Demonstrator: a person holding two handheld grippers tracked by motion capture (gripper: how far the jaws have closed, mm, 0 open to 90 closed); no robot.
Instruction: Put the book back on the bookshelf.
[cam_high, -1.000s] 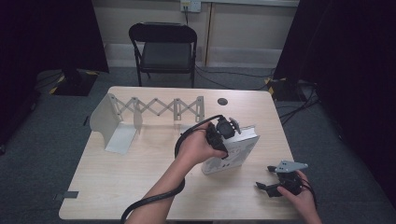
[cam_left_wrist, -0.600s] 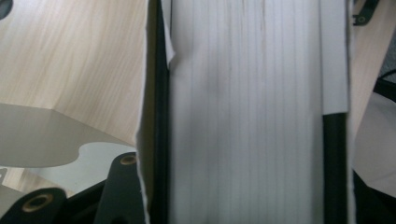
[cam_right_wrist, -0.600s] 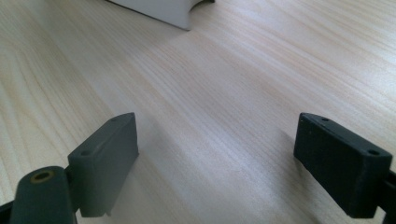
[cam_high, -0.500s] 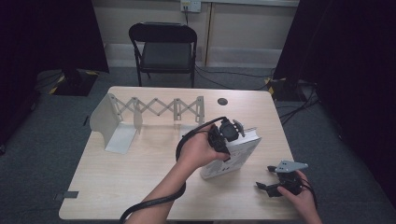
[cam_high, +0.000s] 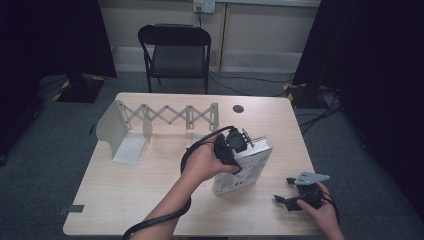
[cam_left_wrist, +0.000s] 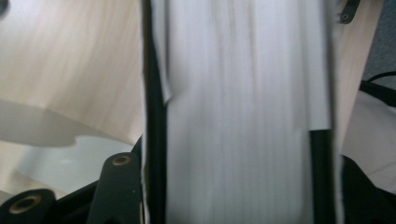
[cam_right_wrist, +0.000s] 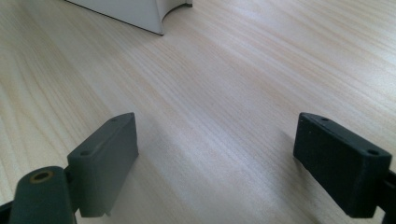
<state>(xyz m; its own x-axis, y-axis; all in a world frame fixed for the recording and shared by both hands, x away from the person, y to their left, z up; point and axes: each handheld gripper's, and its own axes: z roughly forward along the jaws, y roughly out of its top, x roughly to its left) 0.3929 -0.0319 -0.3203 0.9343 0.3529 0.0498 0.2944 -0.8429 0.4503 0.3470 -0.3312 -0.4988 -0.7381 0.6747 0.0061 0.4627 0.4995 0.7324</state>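
A thick white book stands tilted on its lower edge on the wooden table, right of the middle. My left gripper comes down on its top edge and is shut on it. In the left gripper view the page block fills the gap between the two black jaws. Those jaws have just been opening a little, with the book still between them. My right gripper rests near the table's front right corner, open, with bare wood between its fingers. A corner of the book shows at the top of the right gripper view.
A white expanding rack with a scissor lattice and two end plates stands at the back left. A dark round grommet sits at the back edge. A black folding chair stands behind the table. Cables trail from both grippers.
The left hand and the book have shifted only slightly. The right gripper has stayed where it was.
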